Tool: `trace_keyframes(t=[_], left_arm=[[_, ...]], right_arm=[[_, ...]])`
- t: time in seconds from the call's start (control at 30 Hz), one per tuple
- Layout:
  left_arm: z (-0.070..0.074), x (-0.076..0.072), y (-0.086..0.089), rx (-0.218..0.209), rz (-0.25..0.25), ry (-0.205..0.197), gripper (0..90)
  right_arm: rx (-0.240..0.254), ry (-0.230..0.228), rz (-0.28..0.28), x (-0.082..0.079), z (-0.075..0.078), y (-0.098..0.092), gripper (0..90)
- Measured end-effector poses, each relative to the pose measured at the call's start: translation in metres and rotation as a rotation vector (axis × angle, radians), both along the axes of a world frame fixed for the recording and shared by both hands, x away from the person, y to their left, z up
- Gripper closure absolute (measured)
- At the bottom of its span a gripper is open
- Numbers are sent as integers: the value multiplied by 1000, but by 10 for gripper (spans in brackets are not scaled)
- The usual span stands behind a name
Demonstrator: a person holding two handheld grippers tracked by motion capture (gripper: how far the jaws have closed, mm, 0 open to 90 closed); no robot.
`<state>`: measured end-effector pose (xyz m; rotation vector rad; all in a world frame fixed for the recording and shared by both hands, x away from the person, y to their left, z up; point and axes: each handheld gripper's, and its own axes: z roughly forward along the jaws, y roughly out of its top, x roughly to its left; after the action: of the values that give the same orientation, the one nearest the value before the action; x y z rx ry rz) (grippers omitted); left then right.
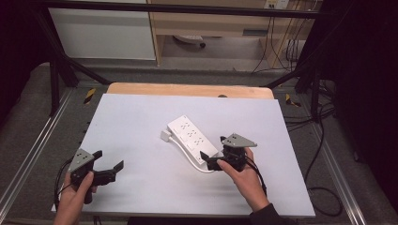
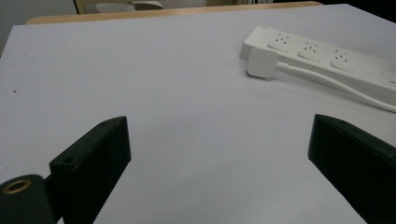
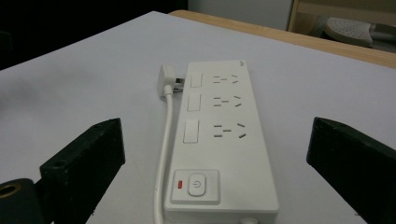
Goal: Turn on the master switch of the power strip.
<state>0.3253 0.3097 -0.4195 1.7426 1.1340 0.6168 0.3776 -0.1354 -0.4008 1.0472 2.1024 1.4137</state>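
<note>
From the high view I cannot tell the power strip (image 1: 193,138) near end, which lies behind the right tool (image 1: 210,162); its cord (image 1: 187,157) vanishes there too. In the left tool view I see the strip (image 2: 327,60) cut off by the right edge, its switches out of frame. In the right tool view the cord (image 3: 163,154) leaves by the bottom edge, and the small mark (image 3: 241,62) at the strip's far corner is too small to read.
</note>
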Motion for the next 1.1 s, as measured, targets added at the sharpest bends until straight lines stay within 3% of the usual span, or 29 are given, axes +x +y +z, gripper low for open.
trace_keyframes(t=[0.47, 1.1], left_arm=[[0, 0, 0, 1, -2, -2, 57], [1, -1, 0, -2, -1, -4, 57]], right_arm=[[18, -18, -93, -6, 13, -46, 47], [26, -4, -190, -18, 10, -107, 52]])
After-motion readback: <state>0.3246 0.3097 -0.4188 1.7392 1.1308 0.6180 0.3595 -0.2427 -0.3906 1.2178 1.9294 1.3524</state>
